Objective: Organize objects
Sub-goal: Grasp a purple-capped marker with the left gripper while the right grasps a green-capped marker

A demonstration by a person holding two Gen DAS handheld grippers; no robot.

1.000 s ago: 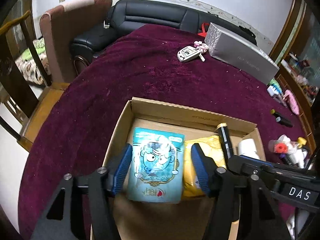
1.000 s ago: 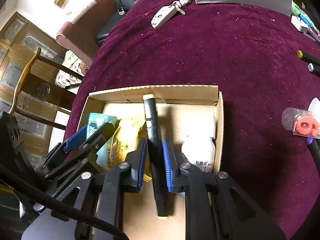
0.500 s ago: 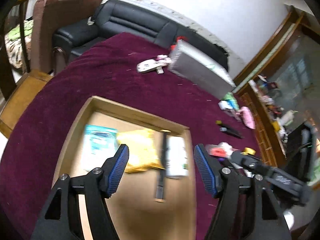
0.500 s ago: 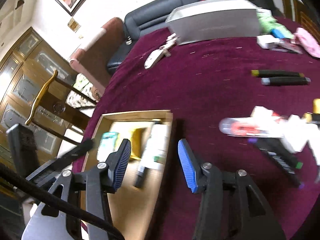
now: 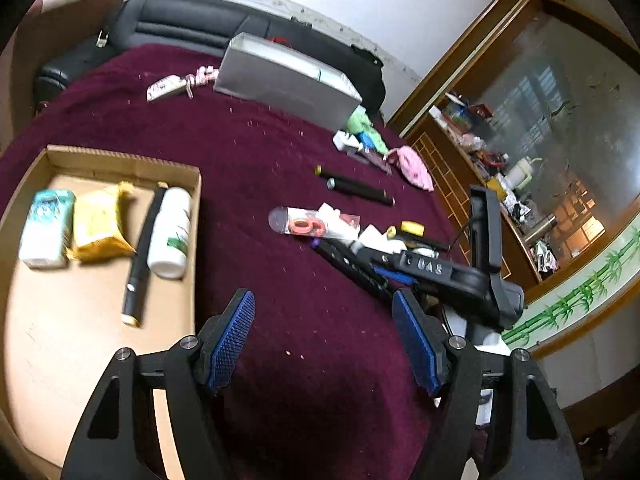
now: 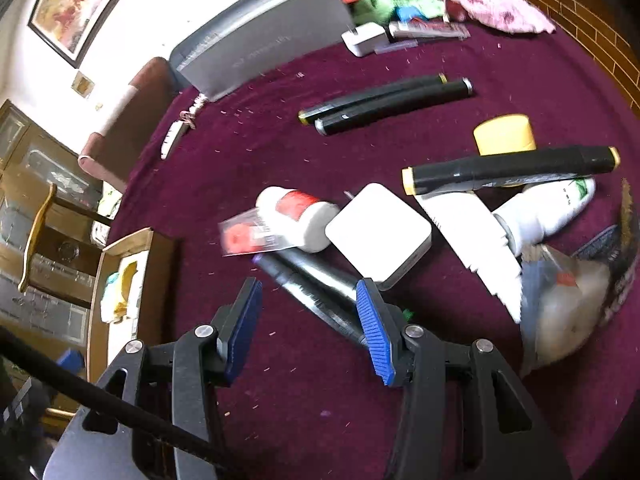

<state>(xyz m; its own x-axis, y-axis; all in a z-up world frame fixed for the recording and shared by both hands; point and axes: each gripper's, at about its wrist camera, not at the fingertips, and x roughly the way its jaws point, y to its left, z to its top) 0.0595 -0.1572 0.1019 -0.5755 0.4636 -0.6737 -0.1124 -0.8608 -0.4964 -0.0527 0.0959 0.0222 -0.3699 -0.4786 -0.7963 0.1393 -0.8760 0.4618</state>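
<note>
The cardboard box (image 5: 120, 160) sits at the near left of the maroon-covered table (image 5: 256, 148), and what is already inside lies in a tidy row along its far wall: a pale blue packet (image 5: 46, 226), a yellow packet (image 5: 100, 228), a black marker (image 5: 142, 256) and a white bottle (image 5: 170, 234), side by side, presumably to leave the rest of the floor free. Everything still to be sorted is heaped to the right: a white square block (image 6: 380, 232), a red-labelled white bottle (image 6: 298, 216), a dark marker (image 6: 316, 292) slanting under them, and two black pens (image 6: 384, 104) lying parallel farther off. The left gripper (image 5: 324, 340) hangs over bare cloth beside the box, its jaws opening with nothing between them. The right gripper (image 6: 308, 328) is spread and empty too, low over the heap with the dark marker just ahead of its fingertips (that looks the likeliest next pick, though the white block is as near).
</note>
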